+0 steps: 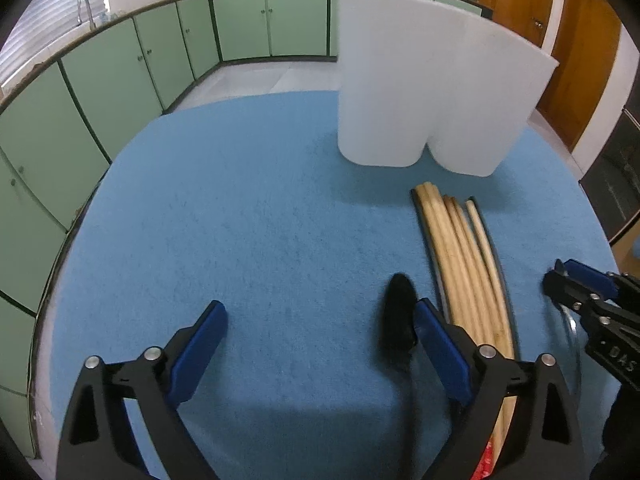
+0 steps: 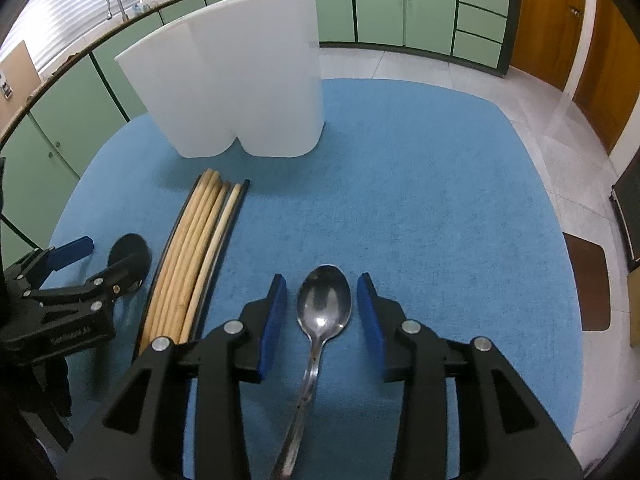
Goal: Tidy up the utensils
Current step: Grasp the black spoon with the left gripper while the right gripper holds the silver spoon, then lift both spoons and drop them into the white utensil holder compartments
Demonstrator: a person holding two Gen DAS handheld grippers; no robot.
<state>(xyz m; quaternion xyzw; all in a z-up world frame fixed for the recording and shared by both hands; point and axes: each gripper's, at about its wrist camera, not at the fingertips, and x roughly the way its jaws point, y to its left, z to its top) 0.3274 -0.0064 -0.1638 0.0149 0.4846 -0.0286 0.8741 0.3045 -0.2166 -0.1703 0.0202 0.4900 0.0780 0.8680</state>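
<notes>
A white two-compartment holder point(image 1: 432, 92) point(image 2: 236, 76) stands at the far side of the blue mat. A bundle of wooden chopsticks point(image 1: 468, 264) point(image 2: 192, 256) lies in front of it. A black spoon point(image 1: 400, 316) point(image 2: 128, 256) lies just left of the chopsticks, by the right finger of my open left gripper point(image 1: 320, 336) point(image 2: 92, 260). A metal spoon point(image 2: 320, 312) lies bowl-forward between the jaws of my open right gripper point(image 2: 322, 304) point(image 1: 560, 276), untouched.
The blue mat point(image 1: 256, 216) point(image 2: 432, 184) covers a round table. Green cabinets point(image 1: 120, 64) and a sink tap point(image 1: 85, 4) ring the far wall. A wooden door point(image 1: 580, 40) is at the right. A glass rim point(image 1: 572, 328) shows under the right gripper.
</notes>
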